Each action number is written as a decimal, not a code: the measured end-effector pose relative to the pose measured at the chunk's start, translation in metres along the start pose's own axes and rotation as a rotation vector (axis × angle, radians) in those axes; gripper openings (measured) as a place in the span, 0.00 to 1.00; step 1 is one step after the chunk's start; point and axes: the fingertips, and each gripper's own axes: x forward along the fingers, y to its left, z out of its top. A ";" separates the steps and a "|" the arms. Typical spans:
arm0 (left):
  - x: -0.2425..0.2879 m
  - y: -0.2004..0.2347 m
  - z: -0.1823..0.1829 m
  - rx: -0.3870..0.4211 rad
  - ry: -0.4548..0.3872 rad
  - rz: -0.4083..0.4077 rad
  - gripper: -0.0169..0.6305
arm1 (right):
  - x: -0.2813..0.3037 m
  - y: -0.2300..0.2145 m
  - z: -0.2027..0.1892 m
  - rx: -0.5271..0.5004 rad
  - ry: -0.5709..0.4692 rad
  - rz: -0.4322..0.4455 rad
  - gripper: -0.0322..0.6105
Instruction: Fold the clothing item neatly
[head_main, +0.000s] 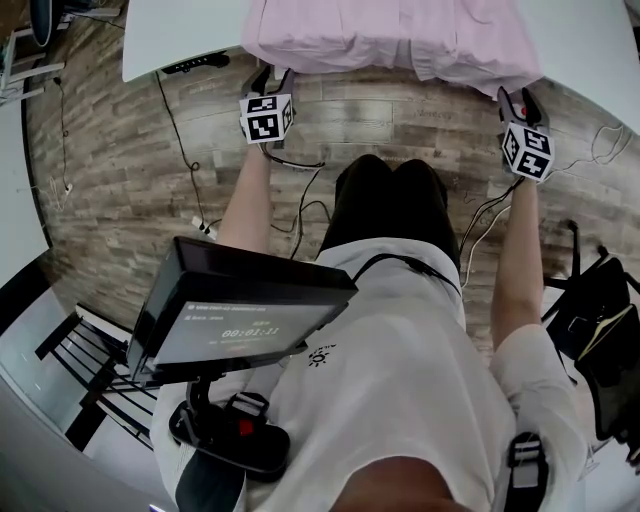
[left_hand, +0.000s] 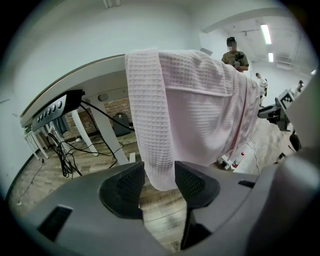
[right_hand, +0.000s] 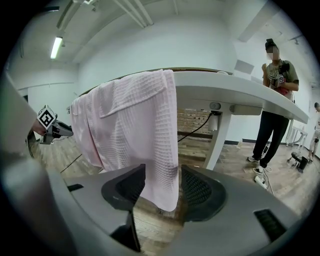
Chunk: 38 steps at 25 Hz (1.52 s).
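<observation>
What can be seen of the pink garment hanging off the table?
The garment is pale pink waffle-weave cloth, bunched on the white table with its near side draped over the edge. Two lower ends hang down, one between the open jaws of the left gripper, one between those of the right gripper, neither clamped.

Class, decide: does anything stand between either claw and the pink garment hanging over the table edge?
Nothing visible does. The pink garment already hangs down between the open jaws of the left claw and of the right claw, and neither is clamped on it.
</observation>
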 end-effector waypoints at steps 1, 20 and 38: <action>0.001 0.000 0.001 0.007 -0.001 -0.010 0.29 | 0.001 0.000 0.000 -0.003 -0.001 0.003 0.37; -0.005 -0.006 0.016 0.091 -0.005 -0.088 0.04 | -0.004 0.017 0.019 -0.027 -0.036 0.042 0.07; -0.161 -0.031 0.099 0.079 -0.068 -0.163 0.04 | -0.126 0.067 0.136 -0.023 -0.085 0.075 0.07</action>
